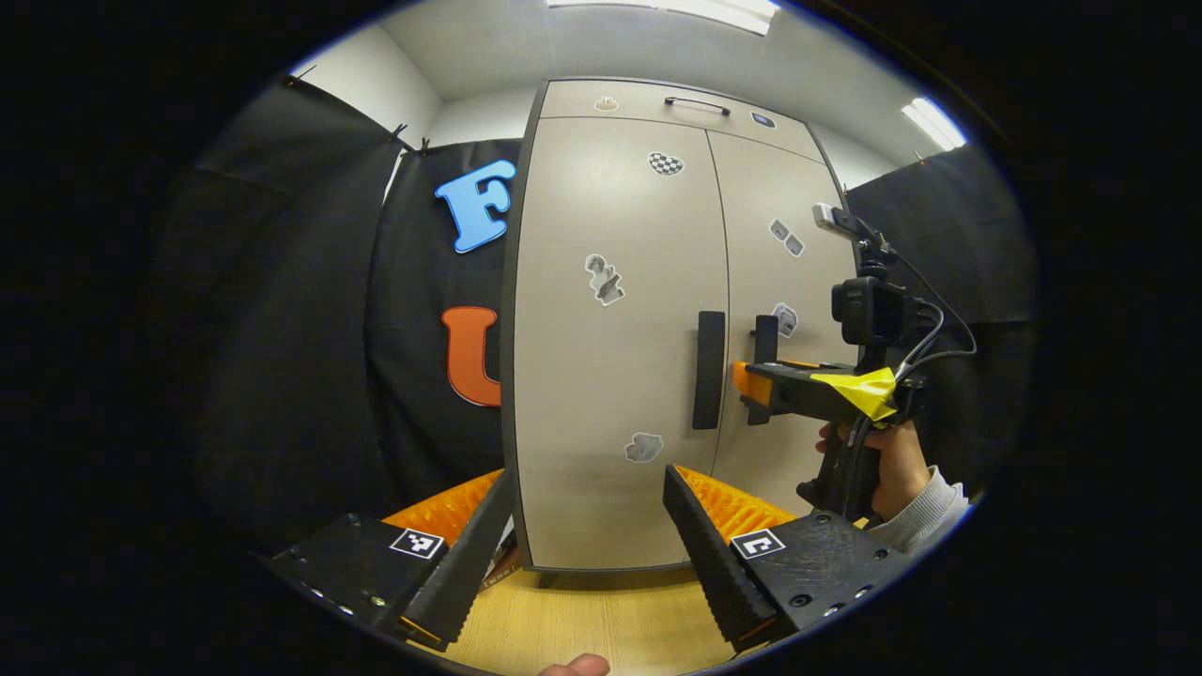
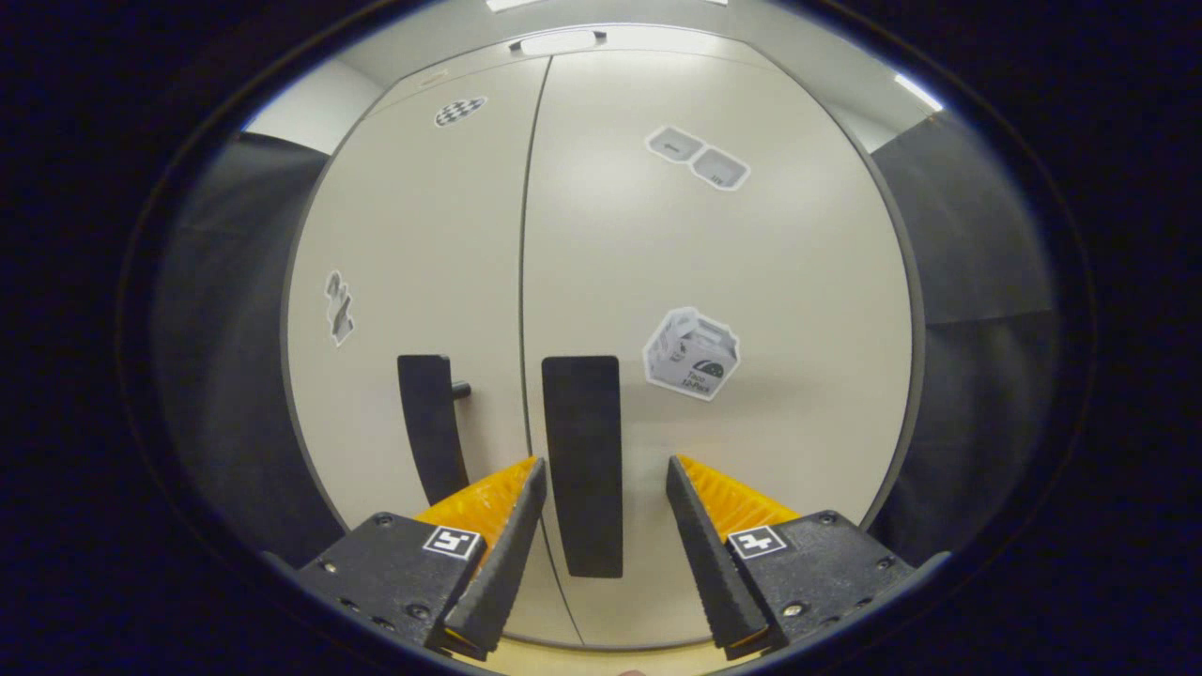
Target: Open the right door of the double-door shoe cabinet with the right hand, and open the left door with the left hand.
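Here the right tongs point(image 2: 601, 488) seemingly straddle the right door handle point(image 2: 582, 460), spread.

The shoe cabinet point(image 2: 751, 282) doors are seen as smooth and matt, with paper-like stickers point(image 2: 692, 354). Its handles point(image 2: 582, 460) look matt. Light wood grain is shown on the floor point(image 1: 601, 620), lower middle.
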Available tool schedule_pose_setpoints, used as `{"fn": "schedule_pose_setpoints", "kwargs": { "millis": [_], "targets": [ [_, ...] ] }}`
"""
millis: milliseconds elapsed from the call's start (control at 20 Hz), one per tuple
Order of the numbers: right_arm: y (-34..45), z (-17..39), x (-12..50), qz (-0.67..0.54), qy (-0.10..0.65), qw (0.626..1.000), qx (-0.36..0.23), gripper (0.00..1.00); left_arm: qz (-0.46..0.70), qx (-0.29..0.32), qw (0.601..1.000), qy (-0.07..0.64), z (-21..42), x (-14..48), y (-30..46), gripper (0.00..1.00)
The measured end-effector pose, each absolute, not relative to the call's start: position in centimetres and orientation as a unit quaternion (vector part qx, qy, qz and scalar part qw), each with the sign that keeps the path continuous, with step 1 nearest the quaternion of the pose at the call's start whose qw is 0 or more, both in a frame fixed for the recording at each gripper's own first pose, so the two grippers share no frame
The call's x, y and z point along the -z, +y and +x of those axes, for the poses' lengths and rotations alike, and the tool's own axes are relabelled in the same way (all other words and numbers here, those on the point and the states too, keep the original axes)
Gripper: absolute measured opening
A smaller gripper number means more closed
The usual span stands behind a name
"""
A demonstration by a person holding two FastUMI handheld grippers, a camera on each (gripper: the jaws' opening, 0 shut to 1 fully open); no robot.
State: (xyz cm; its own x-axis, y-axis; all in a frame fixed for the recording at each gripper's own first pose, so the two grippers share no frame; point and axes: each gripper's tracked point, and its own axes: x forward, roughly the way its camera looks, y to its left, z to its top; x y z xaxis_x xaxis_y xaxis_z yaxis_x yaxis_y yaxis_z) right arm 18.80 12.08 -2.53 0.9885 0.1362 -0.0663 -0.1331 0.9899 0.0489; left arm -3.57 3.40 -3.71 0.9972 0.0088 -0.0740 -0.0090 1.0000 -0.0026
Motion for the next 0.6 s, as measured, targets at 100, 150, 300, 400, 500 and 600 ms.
{"fn": "schedule_pose_setpoints", "kwargs": {
  "millis": [100,150,300,400,500,600],
  "targets": [
    [11.7,18.8,2.5,0.016,0.035,0.997,-0.063,0.71,-0.003,-0.003,0.999,0.038,-3.6,3.8,3.4,0.95],
    [12.2,18.7,2.6,0.019,0.036,0.997,-0.072,0.63,-0.004,-0.002,0.999,0.039,-3.6,3.8,3.4,0.95],
    [12.8,18.7,2.8,0.007,0.039,0.996,-0.084,0.36,-0.006,0.001,0.999,0.04,-3.5,3.9,3.3,0.95],
    [12.8,18.7,2.6,0.022,0.036,0.995,-0.088,0.27,-0.005,0.003,0.999,0.04,-3.5,3.9,3.1,0.95],
    [12.8,18.8,2.6,0.027,0.033,0.995,-0.09,0.14,-0.005,0.003,0.999,0.04,-3.5,3.9,3.2,0.95],
    [12.8,18.8,2.6,0.022,0.033,0.995,-0.089,0.09,-0.007,0.004,0.999,0.041,-3.5,3.9,3.1,0.95]
  ]
}}
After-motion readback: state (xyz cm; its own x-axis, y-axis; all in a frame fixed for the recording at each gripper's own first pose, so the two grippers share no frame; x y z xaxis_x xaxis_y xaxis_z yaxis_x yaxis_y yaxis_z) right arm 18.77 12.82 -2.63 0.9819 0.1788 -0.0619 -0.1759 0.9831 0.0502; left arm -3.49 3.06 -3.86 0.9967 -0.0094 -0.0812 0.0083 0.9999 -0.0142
